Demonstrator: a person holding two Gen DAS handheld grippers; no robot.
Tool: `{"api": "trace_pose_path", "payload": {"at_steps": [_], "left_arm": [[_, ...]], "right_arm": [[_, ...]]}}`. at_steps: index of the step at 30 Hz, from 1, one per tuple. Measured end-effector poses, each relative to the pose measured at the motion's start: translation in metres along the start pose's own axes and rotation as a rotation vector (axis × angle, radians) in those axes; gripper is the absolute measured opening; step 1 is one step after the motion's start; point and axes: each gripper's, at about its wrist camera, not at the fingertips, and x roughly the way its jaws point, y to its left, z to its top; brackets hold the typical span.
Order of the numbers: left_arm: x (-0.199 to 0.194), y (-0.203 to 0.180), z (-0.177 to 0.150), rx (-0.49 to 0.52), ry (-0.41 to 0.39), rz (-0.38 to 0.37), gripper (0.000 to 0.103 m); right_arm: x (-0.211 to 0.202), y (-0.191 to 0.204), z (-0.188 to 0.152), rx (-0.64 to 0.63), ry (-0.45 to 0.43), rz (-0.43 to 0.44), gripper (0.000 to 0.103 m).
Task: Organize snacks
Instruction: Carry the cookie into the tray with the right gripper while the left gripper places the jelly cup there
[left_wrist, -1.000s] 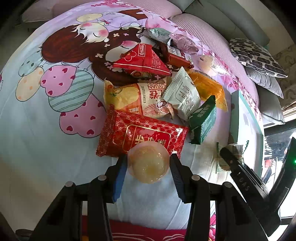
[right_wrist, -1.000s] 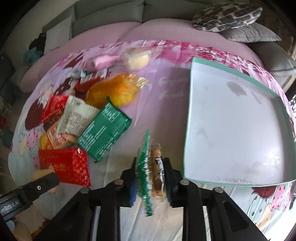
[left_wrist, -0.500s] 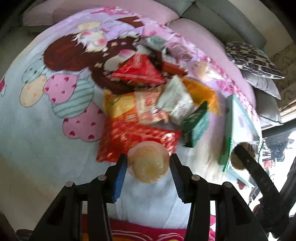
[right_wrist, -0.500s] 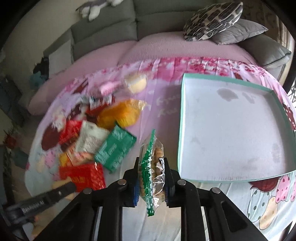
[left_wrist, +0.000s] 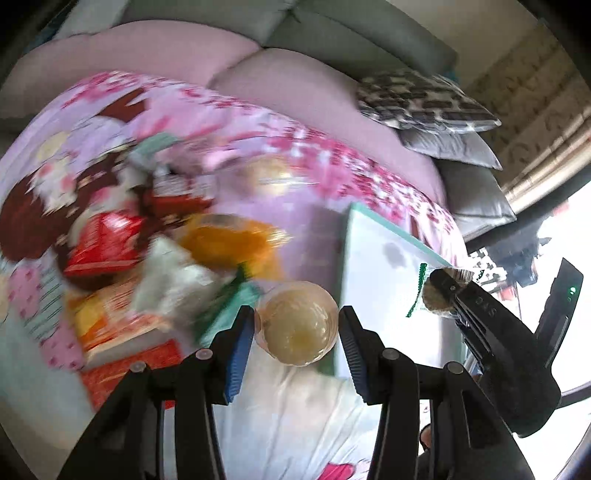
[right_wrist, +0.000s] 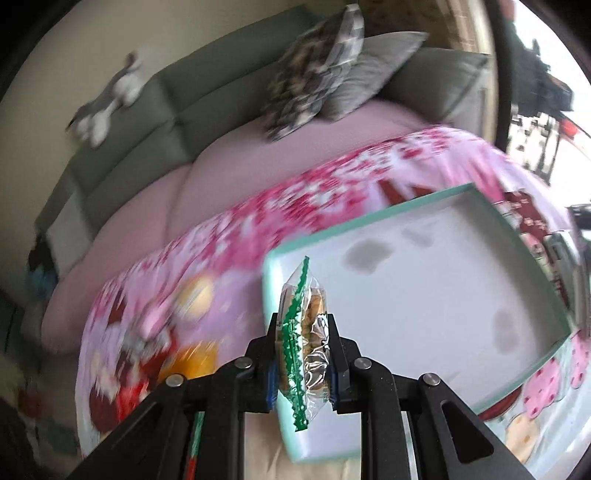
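I am in the carry step: both snacks are picked up and on their way to the box (right_wrist: 436, 291), the white one with the green rim, lying on the pink sheet (right_wrist: 314, 192). My left gripper (left_wrist: 297, 328) hugs a round jelly cup (left_wrist: 297, 323) between its blue pads, jaws clenched on its sides. My right gripper (right_wrist: 302, 354) pinches a cookie pack (right_wrist: 301, 332) with a green zigzag edge, jaws squeezed tight on it. The pack hangs over the near corner of the box. The jelly cup is just beside the box's left rim.

Both grippers point slanting down. The other snacks (left_wrist: 155, 266) lie in a blurry pile to the left.

Next, I think I must bring each snack over the bare box floor, go low, and let go softly.
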Motion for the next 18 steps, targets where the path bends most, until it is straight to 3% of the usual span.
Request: {"api": "trace_pose_path", "payload": {"at_steps": [8,18], "left_arm": [[0.063,-0.078,0.021,0.199,0.039,-0.01,0.049],[0.142,-0.126,0.039,0.32,0.051,0.002,0.049]], "right_arm": [[0.012,-0.075,0.029,0.128,-0.054,-0.236,0.021],[0.042,-0.107,0.044,0.136,-0.058,-0.355,0.021]]}}
